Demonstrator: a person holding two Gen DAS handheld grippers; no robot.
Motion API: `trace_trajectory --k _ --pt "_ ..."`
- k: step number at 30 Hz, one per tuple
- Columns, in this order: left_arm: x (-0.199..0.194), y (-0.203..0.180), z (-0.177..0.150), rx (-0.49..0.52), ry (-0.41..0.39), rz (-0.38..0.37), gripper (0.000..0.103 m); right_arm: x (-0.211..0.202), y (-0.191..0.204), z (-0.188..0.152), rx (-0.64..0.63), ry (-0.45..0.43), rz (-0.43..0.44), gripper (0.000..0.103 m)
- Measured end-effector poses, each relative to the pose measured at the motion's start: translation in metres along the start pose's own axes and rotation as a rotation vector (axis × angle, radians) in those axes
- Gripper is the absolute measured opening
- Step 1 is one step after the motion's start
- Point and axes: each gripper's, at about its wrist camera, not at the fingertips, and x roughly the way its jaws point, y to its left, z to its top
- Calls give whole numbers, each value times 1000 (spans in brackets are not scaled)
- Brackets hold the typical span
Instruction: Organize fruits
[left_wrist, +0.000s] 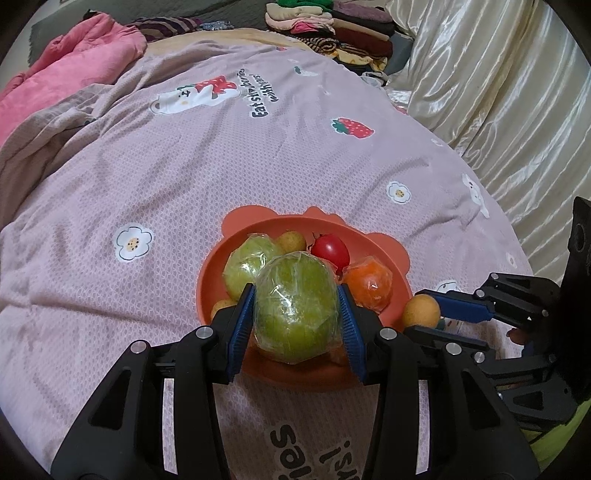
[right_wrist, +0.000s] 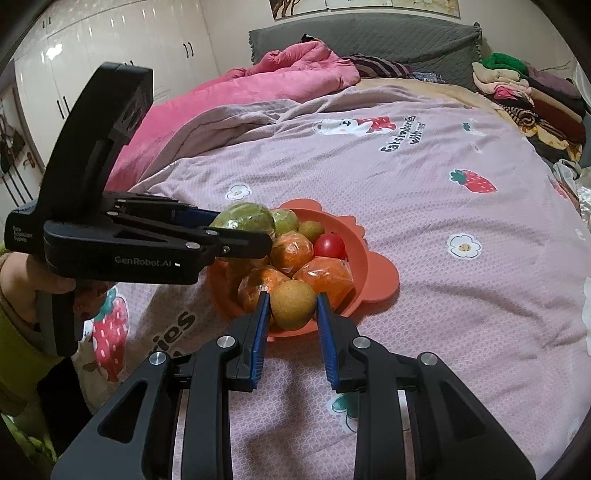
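An orange bowl (left_wrist: 258, 225) (right_wrist: 373, 273) sits on the pink bedspread, filled with fruit. My left gripper (left_wrist: 297, 306) is shut on a plastic-wrapped green fruit (left_wrist: 295, 306) (right_wrist: 243, 219), held over the bowl's near side. Behind it lie a second wrapped green fruit (left_wrist: 247, 264), a red tomato (left_wrist: 330, 249) (right_wrist: 330, 246) and a wrapped orange (left_wrist: 369, 282) (right_wrist: 327, 278). My right gripper (right_wrist: 291, 306) is shut on a small yellow-brown round fruit (right_wrist: 293, 304) (left_wrist: 421, 311) at the bowl's edge. In the left wrist view that gripper (left_wrist: 439, 314) enters from the right.
The bedspread (left_wrist: 184, 192) (right_wrist: 443, 206) has strawberry and flower prints. A pink quilt (right_wrist: 240, 92) is bunched at the back left, folded clothes (right_wrist: 524, 96) are stacked at the back right, and a shiny cream curtain (left_wrist: 498, 92) hangs on the right.
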Motion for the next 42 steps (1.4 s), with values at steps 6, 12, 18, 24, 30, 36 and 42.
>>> trace_trajectory --k 6,12,18,24,30,36,42 --pt "-1 2 2 -5 -7 1 42 9 5 -3 -26 25 -17 25" --pt "-2 3 2 -4 -10 4 43 9 9 -3 -40 31 -25 31" --pt "-3 3 1 -5 -15 6 43 1 9 -2 -44 15 -44 48" --pt "-12 2 1 -9 -33 12 46 -17 5 -7 -11 -15 -53 67" --pt "-30 -1 -2 -4 -66 26 53 -33 10 -16 1 -27 -87 88" --pt "-55 -11 -17 7 -101 46 71 -47 22 -27 -7 -44 -117 95" --pt "-80 -17 -41 -6 -136 82 89 -58 31 -37 6 -47 -153 98"
